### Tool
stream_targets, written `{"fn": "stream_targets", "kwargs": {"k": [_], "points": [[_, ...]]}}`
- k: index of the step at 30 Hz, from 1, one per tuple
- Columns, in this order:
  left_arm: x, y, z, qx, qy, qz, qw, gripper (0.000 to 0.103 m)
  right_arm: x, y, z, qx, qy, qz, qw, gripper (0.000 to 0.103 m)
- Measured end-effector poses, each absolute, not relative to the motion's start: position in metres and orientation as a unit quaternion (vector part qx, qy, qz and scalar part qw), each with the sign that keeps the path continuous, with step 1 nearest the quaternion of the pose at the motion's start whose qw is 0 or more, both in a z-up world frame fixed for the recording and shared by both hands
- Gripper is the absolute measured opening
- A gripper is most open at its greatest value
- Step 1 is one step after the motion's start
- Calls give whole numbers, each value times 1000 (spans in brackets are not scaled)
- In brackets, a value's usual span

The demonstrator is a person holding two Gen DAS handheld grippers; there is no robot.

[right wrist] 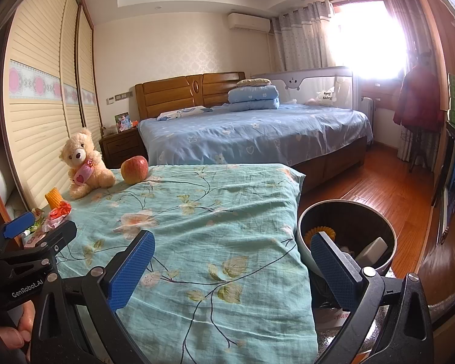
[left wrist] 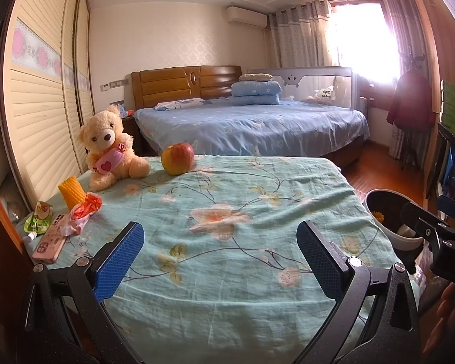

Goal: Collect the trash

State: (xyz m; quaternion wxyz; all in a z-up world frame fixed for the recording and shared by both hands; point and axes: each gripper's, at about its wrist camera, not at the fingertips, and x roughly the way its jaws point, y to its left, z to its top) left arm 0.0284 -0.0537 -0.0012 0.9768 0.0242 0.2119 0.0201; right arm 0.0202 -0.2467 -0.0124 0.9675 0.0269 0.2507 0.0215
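Both grippers spread wide, empty: left gripper (left wrist: 220,261), right gripper (right wrist: 235,268). Wrapper (left wrist: 82,212) far left on the cloth (left wrist: 227,212), beside corn (left wrist: 71,192) and phone (left wrist: 50,242); pouch (left wrist: 39,220) next to it. Nearer the left gripper, probably. Bin (right wrist: 391,230) off the right edge, by the right gripper.

The left gripper (left wrist: 220,254) stood with its 2 blue-padded fingers (left wrist: 119,261) spread wide and empty over a floral cloth (left wrist: 227,273). At the cloth's left edge lay a red crumpled wrapper (left wrist: 83,212), a green pouch (left wrist: 38,220) and a pink phone (left wrist: 50,241) — close together, the wrapper overlapping the phone. A yellow corn piece (left wrist: 71,192), a teddy bear (left wrist: 110,148) and an apple (left wrist: 178,158) sat further back. A bin (left wrist: 388,230) stood beside the right edge — the right gripper (left wrist: 430,230) partly before it.
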Motion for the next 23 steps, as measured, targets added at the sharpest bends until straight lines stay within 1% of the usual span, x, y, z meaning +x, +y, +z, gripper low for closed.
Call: {"fn": "stream_targets", "kwargs": {"k": [12, 23], "points": [[30, -55, -4, 25, 216, 19, 976, 103, 19, -245, -14, 28, 255, 25, 966, 103], [43, -53, -15, 25, 235, 18, 972, 103, 30, -244, -21, 30, 277, 30, 960, 103]]}}
